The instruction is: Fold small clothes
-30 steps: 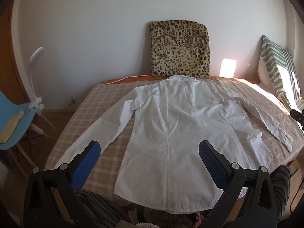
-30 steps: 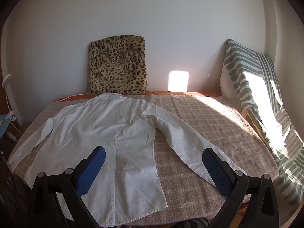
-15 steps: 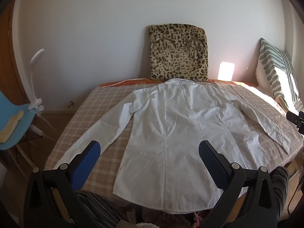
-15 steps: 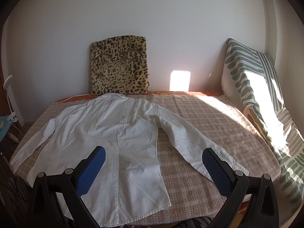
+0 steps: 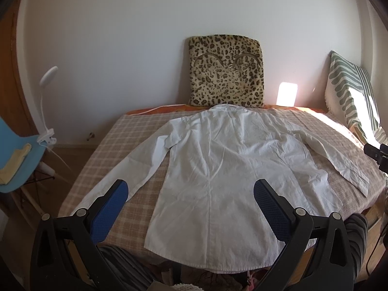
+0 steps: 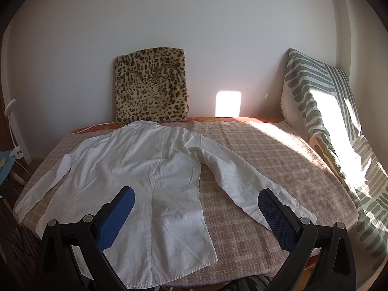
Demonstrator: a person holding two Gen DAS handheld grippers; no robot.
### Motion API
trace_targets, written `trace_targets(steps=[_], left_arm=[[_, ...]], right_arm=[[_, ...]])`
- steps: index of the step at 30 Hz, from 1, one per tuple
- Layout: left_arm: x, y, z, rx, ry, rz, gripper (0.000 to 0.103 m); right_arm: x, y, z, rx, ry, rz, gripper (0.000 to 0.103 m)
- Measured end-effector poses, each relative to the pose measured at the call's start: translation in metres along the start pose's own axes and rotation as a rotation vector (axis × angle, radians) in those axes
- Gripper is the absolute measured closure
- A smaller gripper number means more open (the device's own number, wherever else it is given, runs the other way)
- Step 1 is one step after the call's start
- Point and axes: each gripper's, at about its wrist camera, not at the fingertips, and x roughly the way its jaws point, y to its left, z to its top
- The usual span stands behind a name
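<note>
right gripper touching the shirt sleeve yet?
Cannot tell. In the right wrist view the open right gripper frames the white shirt's right sleeve, and one fingertip overlaps the cuff in the picture, but its height above the cloth is not visible.

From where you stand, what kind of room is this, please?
Probably a bedroom at home. A white long-sleeved shirt lies spread on a bed with a beige checked cover, a leopard-print cushion leans on the white wall, and a green-and-white striped pillow stands at the side.
</note>
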Motion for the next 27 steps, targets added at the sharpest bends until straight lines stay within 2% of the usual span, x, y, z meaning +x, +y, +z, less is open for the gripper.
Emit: trace_targets(steps=[27], left_arm=[[-0.0024,0.0052,0.0008,-0.018,-0.02,0.006,0.0]], right_arm=[[0.0008,0.0052,0.0031,-0.006,0.001,0.006,0.0]])
